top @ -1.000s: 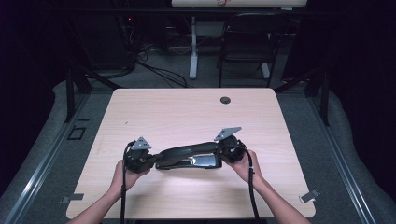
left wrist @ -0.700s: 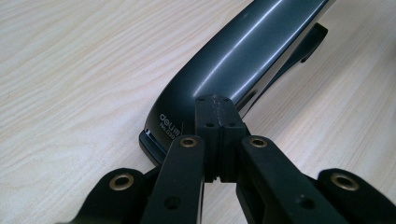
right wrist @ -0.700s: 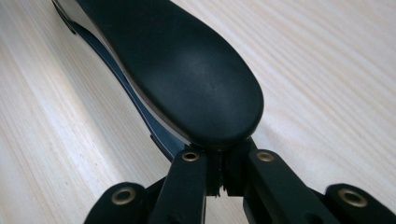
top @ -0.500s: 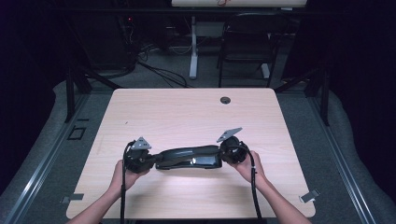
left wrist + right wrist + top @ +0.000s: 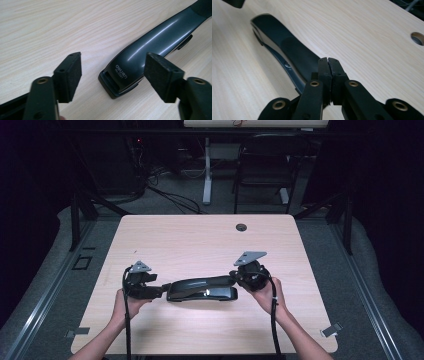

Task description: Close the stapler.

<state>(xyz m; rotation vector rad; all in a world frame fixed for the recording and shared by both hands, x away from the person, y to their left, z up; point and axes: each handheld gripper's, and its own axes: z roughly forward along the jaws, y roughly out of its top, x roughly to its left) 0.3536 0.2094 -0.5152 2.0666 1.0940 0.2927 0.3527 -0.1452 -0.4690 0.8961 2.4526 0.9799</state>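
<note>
A large black stapler lies lengthwise on the wooden table near its front edge. My left gripper is at the stapler's left end. Its jaws have just been opening and now stand open. In the left gripper view the stapler's labelled front end lies just beyond the left gripper, and neither pad touches it. My right gripper is shut with nothing between its jaws. In the right gripper view the right gripper hovers over the raised rear of the stapler's handle.
A round cable hole sits near the table's far edge, right of centre. A dark chair and a desk leg stand behind the table. Each gripper's cable trails down past the front edge.
The left gripper's jaws have opened off the stapler's left end. The right gripper has risen a little, and the stapler's handle has come up on the right side.
</note>
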